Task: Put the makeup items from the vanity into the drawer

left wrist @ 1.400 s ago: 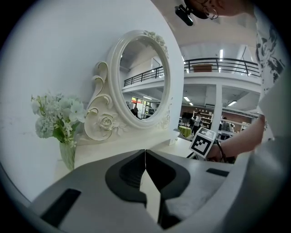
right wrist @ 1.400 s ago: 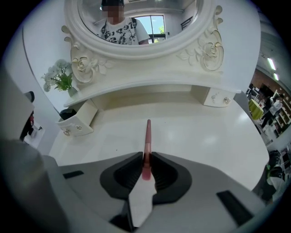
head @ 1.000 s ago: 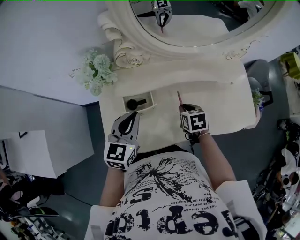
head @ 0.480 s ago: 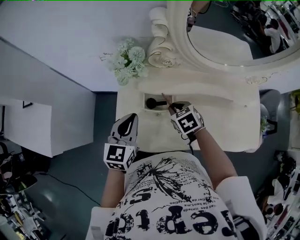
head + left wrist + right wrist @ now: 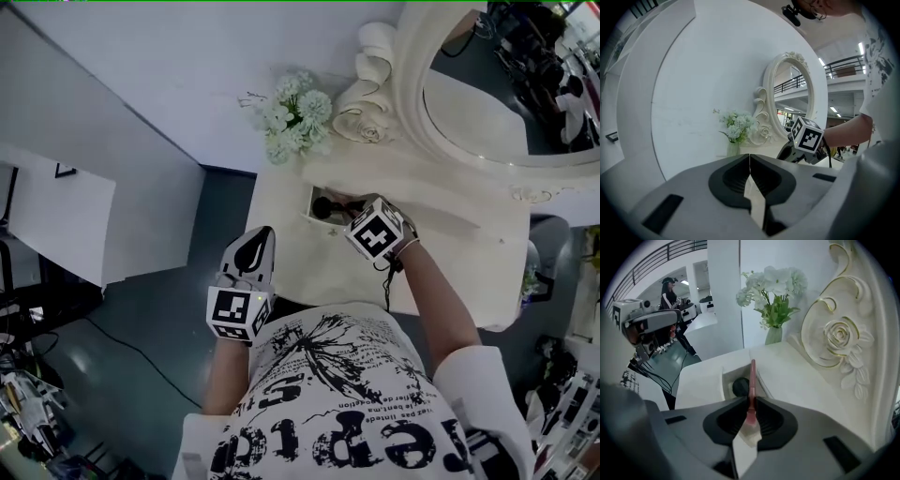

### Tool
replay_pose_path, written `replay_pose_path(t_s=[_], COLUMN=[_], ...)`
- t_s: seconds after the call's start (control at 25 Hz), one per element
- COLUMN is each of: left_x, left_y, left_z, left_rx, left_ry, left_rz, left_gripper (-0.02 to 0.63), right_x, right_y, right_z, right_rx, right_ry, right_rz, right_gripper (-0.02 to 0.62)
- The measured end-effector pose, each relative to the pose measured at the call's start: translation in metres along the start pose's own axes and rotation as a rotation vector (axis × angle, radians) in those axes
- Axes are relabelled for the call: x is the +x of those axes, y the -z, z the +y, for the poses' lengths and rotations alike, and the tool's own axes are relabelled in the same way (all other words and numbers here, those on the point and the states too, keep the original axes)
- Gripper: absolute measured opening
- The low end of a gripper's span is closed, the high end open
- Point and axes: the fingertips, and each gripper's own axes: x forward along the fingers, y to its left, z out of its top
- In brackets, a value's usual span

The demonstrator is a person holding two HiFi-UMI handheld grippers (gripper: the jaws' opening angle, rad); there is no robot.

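Across from mid-vanity swings the right gripper (image 5: 749, 404), jaws nipped tight on a slim pink makeup pencil (image 5: 752, 378). Its tip is poised over the open drawer (image 5: 725, 375), where a round black item (image 5: 739, 386) lies (flowers (image 5: 774, 287) just behind). The left gripper (image 5: 749, 163) hangs off the vanity (image 5: 450, 267) front, jaws pressed together, empty.
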Motion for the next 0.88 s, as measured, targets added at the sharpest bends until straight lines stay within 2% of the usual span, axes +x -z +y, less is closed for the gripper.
replay_pose_path(t_s=[0.2,0.36,0.44,0.56,0.88], left_x=[0.003,0.006,0.006,0.006,0.012], left_y=[0.0,-0.001,-0.001,-0.001,-0.006], left_z=[0.002,-0.002,-0.003,-0.003,-0.007], left_rx=[-0.003,0.003,0.006,0.005,0.011], left_ry=[-0.011,0.001,0.005,0.001,0.02], left_rz=[-0.002,0.001,0.004,0.002,-0.006], left_gripper=[0.021,0.021,0.021,0.021,0.02], right_x=[0.004,0.007,0.008,0.008,-0.003], right_y=[-0.005,-0.009,-0.008,-0.008,-0.005], right_z=[0.006,-0.003,-0.003,0.0,-0.006], right_rx=[-0.092,-0.067,-0.052,-0.042,0.029], right_ry=[-0.008,0.071,0.084,0.07,0.066], right_rz=[-0.001,-0.027,-0.04,-0.055,-0.093], right_gripper=[0.069,0.07,0.15,0.199,0.201])
